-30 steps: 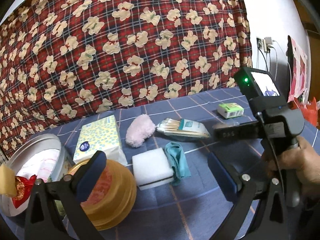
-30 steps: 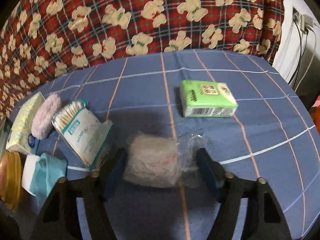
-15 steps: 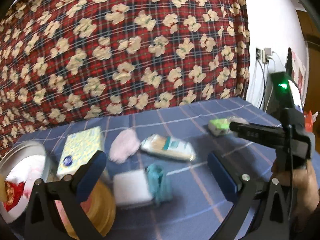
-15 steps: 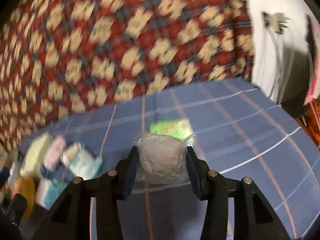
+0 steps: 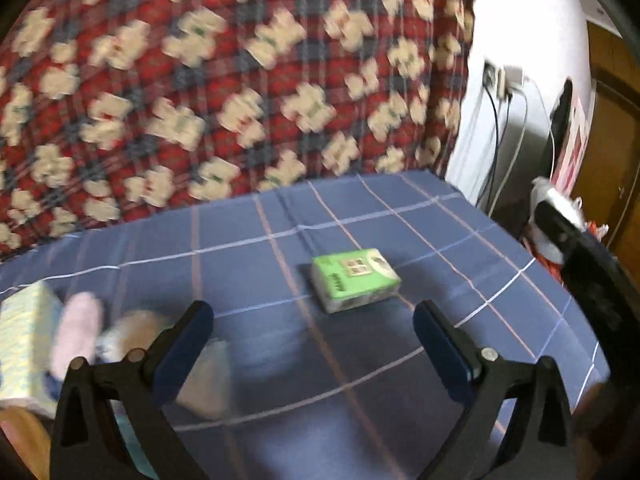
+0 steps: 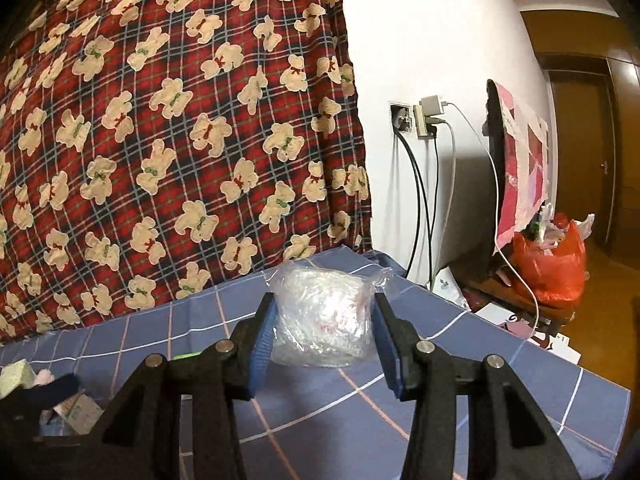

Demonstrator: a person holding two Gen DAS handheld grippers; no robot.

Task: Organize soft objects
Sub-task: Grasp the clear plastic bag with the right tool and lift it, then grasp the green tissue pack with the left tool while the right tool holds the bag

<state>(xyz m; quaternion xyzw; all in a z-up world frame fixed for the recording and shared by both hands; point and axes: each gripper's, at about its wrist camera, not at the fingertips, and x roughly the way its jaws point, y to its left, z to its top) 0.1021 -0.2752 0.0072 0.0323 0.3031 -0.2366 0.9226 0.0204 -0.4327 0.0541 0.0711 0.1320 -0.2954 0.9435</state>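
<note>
My right gripper [image 6: 323, 312] is shut on a clear plastic bag of soft white stuff [image 6: 324, 316] and holds it up above the blue checked tablecloth [image 6: 460, 380]. My left gripper [image 5: 312, 332] is open and empty above the cloth [image 5: 248, 264]. A green tissue pack [image 5: 354, 279] lies just beyond its fingertips, slightly right of centre. At the left, blurred, lie a pink fluffy pad [image 5: 76, 332], a pale tissue box [image 5: 22, 340] and a cotton swab pack [image 5: 132, 328].
A red plaid bear-print cloth [image 6: 160, 140] hangs behind the table. The table's right edge drops off toward a wall with cables [image 6: 424, 200] and a red plastic bag [image 6: 552, 264]. The right gripper's body [image 5: 588, 272] shows at the left view's right edge.
My right gripper closed on the plastic bag and lifted it off the cloth. My left gripper swung right, so the green tissue pack now lies ahead of it.
</note>
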